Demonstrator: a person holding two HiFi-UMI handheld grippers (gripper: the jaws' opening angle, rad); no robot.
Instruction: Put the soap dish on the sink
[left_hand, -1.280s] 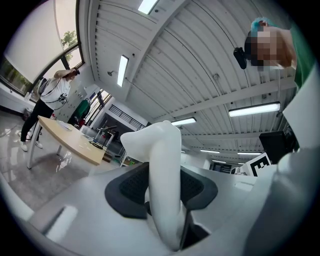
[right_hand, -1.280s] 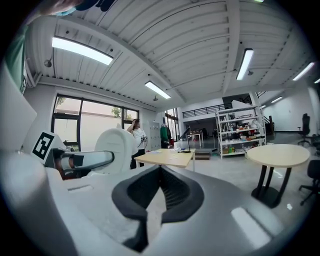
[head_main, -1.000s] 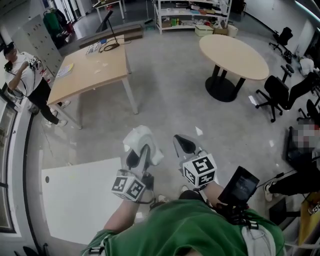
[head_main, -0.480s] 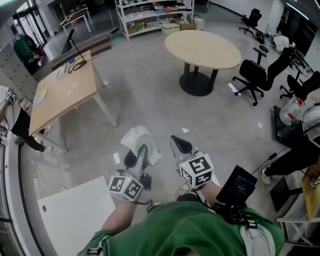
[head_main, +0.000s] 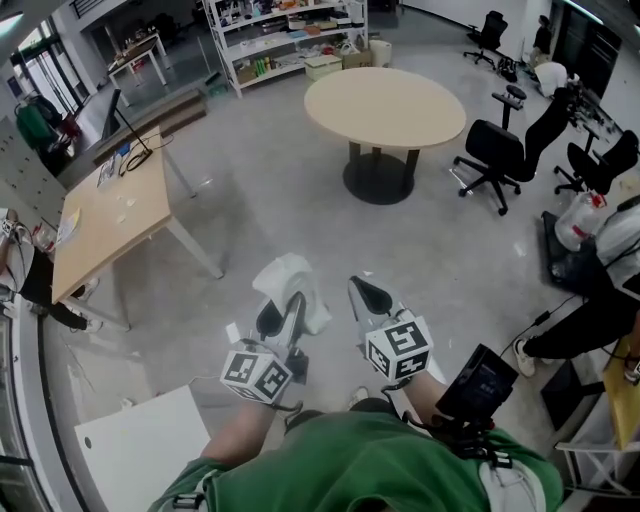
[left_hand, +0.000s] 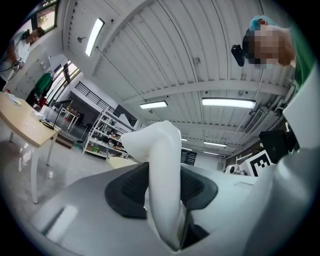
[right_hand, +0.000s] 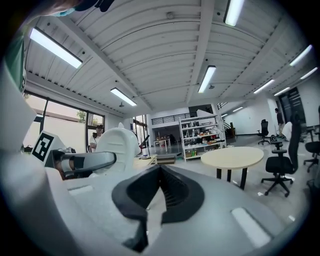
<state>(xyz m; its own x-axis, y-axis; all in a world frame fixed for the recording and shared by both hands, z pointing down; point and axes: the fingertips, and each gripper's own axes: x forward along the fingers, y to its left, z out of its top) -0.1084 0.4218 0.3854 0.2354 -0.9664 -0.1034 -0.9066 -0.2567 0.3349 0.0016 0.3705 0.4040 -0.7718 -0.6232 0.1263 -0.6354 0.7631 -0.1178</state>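
Observation:
A white curved soap dish (head_main: 290, 280) sticks up from my left gripper (head_main: 283, 312), which is shut on its lower edge. In the left gripper view the soap dish (left_hand: 162, 165) stands between the two dark pads and both press on it. My right gripper (head_main: 365, 293) is held beside it on the right, apart from the dish, its jaws shut with nothing between them. The right gripper view shows its pads (right_hand: 172, 192) meeting at the tip, and the soap dish (right_hand: 117, 145) off to the left. Both grippers are held over grey floor. No sink is in view.
A round table (head_main: 385, 105) stands ahead, with black office chairs (head_main: 495, 150) to its right. A long wooden table (head_main: 110, 215) is at the left, shelving (head_main: 285, 35) at the back. A white panel (head_main: 140, 450) lies low at the left. A person (head_main: 600, 290) sits at the right.
The whole room has slid across the head view as the person carrying the grippers moves and turns; the white panel has shrunk toward the bottom left. Both grippers keep their pose, dish still held.

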